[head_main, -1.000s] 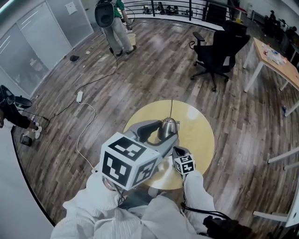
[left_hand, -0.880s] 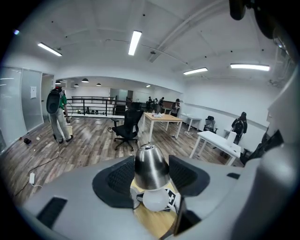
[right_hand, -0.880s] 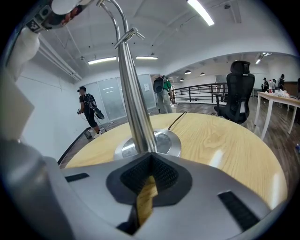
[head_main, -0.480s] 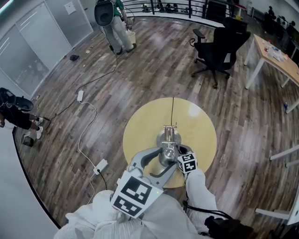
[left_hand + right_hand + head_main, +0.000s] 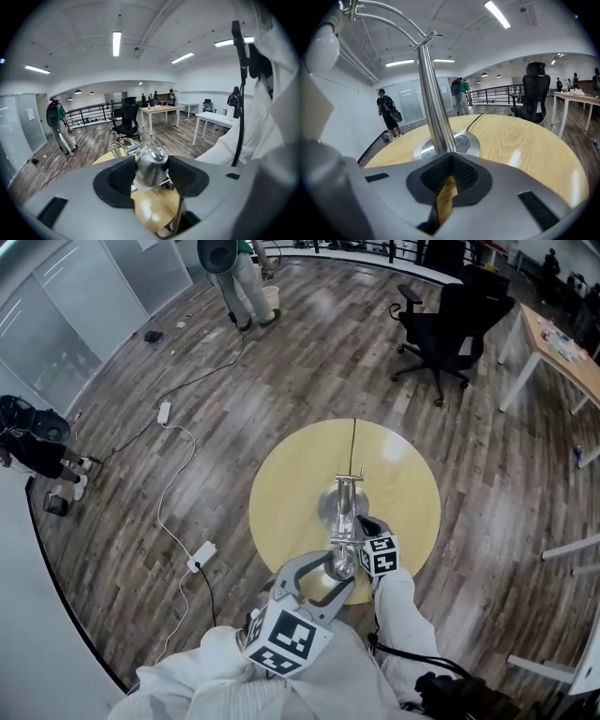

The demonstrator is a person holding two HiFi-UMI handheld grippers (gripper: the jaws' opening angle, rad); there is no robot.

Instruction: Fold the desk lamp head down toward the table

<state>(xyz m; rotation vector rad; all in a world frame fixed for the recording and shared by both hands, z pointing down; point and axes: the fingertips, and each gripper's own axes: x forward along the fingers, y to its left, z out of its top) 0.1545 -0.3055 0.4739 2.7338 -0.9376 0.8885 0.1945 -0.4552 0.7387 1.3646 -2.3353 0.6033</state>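
While the round bench (image 5: 281, 493) is carrying the desk lamp (image 5: 339, 512) near its middle, the lamp's chrome base (image 5: 450, 143) is sitting flat and the stem (image 5: 433, 103) is rising upright from it. The left gripper (image 5: 151, 174) is clasping the lamp head (image 5: 151, 165), its fingers standing fairly wide with a pad pressing on each side of the chrome shell. The right gripper (image 5: 449, 161) is holding its fingers nearly together on the stem just above the base, apparently steadying the lamp.

Judging by the head view, the lamp head is hanging out over the near side of the bench, above the wood and not yet down at it. The fold looks partly made, with the last lowering left.

Below the lamp head the wood is lying bare, giving open room downward. The near edge of the bench is running just under the 2 grippers. The cable (image 5: 353, 442) is trailing off the far edge, well apart from them.
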